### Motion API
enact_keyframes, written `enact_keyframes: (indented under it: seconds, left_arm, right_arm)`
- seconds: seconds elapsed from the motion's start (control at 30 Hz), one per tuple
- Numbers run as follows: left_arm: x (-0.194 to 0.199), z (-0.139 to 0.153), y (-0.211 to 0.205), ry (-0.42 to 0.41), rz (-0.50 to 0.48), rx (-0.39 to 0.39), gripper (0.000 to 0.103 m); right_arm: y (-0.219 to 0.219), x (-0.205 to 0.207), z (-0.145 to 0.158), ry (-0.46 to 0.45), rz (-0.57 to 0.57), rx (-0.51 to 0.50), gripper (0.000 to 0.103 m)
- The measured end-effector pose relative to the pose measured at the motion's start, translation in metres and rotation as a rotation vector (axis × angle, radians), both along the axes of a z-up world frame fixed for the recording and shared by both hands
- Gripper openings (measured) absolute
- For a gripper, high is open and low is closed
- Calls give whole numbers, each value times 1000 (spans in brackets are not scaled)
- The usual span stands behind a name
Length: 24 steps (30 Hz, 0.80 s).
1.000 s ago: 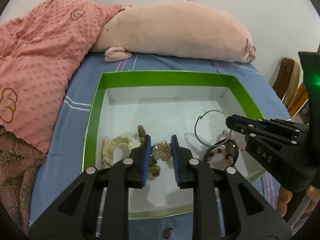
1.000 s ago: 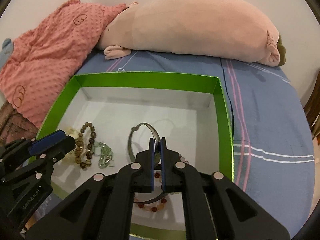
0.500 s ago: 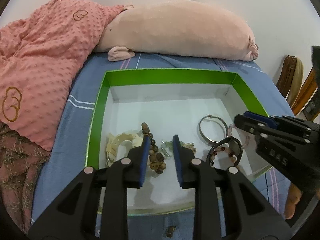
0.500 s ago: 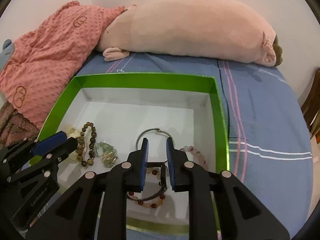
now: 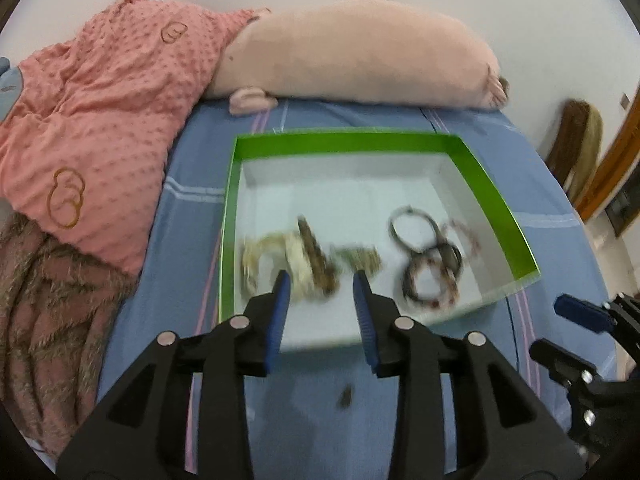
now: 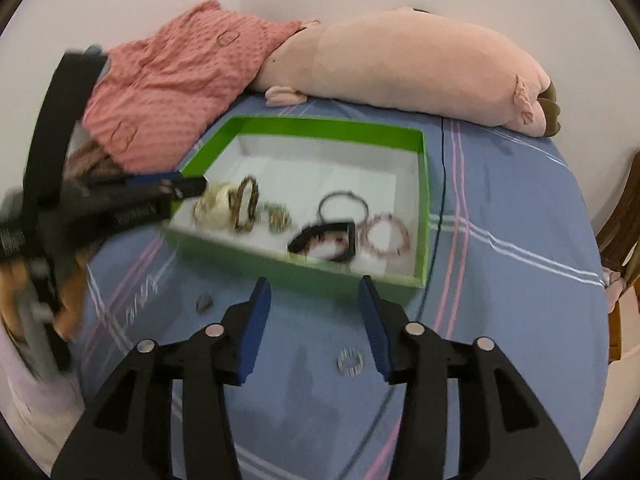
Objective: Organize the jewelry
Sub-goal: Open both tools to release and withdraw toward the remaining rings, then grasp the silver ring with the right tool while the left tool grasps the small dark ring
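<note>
— Where is the jewelry at this moment?

— It lies inside the green box [image 6: 425,208], which stands on the blue striped bed sheet [image 6: 500,280]. On the left side of the white floor there is a cream bracelet [image 6: 212,206] touching a brown bead bracelet [image 6: 245,210], and just beside them a small sparkling piece [image 6: 278,218]. More to the right I see a thin metal hoop [image 6: 343,202], a dark band [image 6: 324,240] lying over a red bead bracelet [image 5: 430,284], and a pink bead bracelet [image 6: 386,236] near the right wall. The frames are blurred, so fine details I cannot tell.

— Is everything in the box?

— Not all. A small clear ring [image 6: 350,360] lies on the sheet in front of the box, and a little dark piece [image 6: 204,302] also lies on the sheet, near the front left corner.

— And the two tools?

— The left gripper [image 5: 320,312] has its blue pads apart and the jaws are opening — nothing is between them; it hangs over the front edge of the box. The right gripper [image 6: 316,324] is also opening, wider, with nothing between the pads; it is over the bare sheet, in front of the box.

— What is behind the box?

— A long pink plush toy [image 6: 400,68] against the wall, and a pink dotted blanket [image 6: 180,72] to the left.
</note>
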<state>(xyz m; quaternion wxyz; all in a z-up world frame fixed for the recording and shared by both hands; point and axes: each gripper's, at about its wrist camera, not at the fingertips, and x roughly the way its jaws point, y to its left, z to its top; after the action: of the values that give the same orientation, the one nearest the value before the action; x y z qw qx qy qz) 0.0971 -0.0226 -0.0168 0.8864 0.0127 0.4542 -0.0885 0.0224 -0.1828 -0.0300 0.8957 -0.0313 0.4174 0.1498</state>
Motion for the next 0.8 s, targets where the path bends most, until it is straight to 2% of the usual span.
enact_keyframes:
  seconds: [0.17,0.27,0.37,0.5,0.8]
  left_arm:
    - [-41,-19,-14,43,-135,75,44]
    - [-44,-41,-23,92,-167,78,44]
    - [-37,-60,-25,143,-160,79,44]
    - [-30,-76,-20,179,-145,78,44]
    - [-23,-85,6,185,-45,93,45]
  right_arm:
    - [1,-15,-25,79,20,-94,46]
    - [5,-10,-42,114,-2,-129,46]
    - [5,-3,-55,158,-18,-127,46]
    - [6,-1,-64,166,-16,-158,46]
    - [9,3,-66,175,4,-141,46]
